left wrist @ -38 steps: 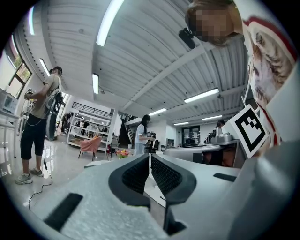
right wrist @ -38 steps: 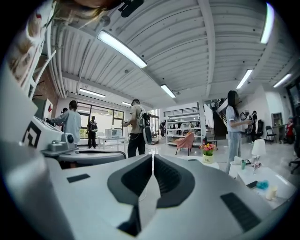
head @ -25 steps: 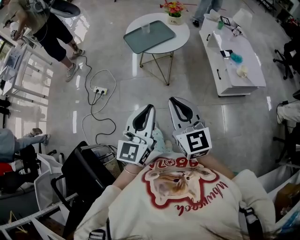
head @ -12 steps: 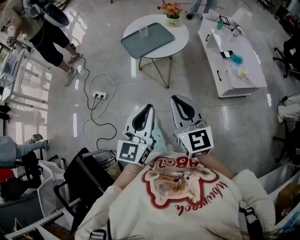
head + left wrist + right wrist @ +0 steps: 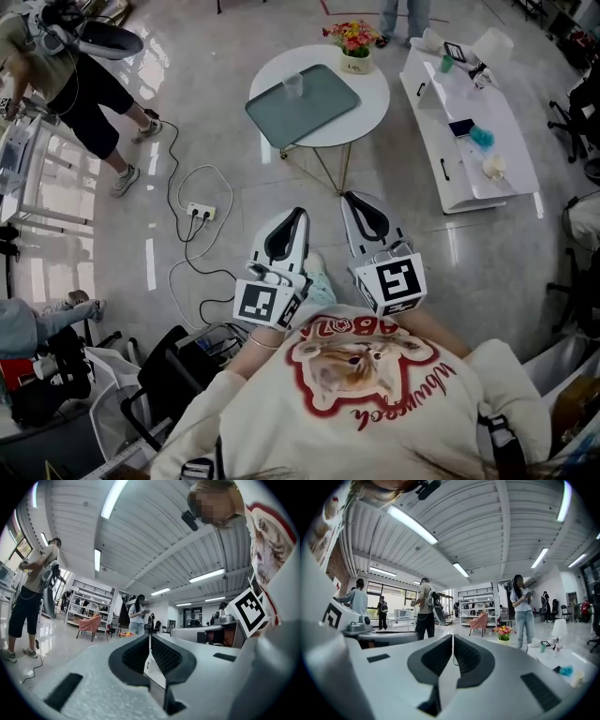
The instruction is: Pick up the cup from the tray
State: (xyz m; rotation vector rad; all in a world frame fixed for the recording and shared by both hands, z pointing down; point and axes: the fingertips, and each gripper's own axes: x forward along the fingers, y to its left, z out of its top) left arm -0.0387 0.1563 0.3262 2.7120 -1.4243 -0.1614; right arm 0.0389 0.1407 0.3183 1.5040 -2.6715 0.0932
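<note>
Cup (image 5: 294, 84), clear and upright, stands near the far edge of the grey tray (image 5: 314, 111) on the round white table (image 5: 367, 86), with a pot of flowers (image 5: 353, 49) just beside the tray. Both hand-held grippers are well apart from that table, held level and side by side close to the person's chest. The left gripper (image 5: 292, 225) has its jaws pressed together on nothing, and the right gripper (image 5: 358, 208) is likewise clenched and empty.

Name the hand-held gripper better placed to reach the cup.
Left, slightly: the cup lies nearly straight ahead of the left hand-held gripper; the right hand-held gripper sits further aside.
</note>
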